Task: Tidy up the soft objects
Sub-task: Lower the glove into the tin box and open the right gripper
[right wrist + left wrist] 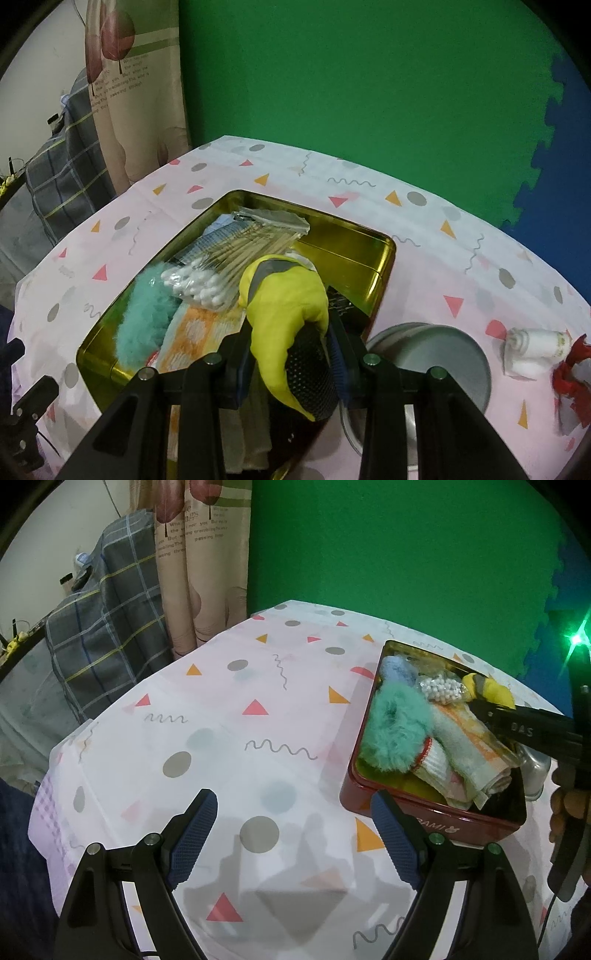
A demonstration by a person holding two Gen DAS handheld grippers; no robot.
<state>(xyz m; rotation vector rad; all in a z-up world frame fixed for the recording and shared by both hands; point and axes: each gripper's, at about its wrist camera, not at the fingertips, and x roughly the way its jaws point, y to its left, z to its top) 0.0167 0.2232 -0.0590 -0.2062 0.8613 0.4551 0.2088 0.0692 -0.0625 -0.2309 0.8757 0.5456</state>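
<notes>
The right tool (pixel 291 354) is clamping a yellow glove (pixel 288 295) and holding it over the red tin (pixel 424 805), which is sitting on the tabletop (pixel 229 686) at about 2 o'clock from the left tool (pixel 293 834). That one's hanging wide open with nothing in it. A teal fluffy thing (pixel 395 727), cotton swabs (pixel 203 284) and a folded towel (pixel 465 749) are lying in the tin.

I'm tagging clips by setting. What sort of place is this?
Probably a room in a home: a table under a patterned tablecloth, a printed curtain, a plaid blanket beside it, and green foam mats on the wall.
</notes>
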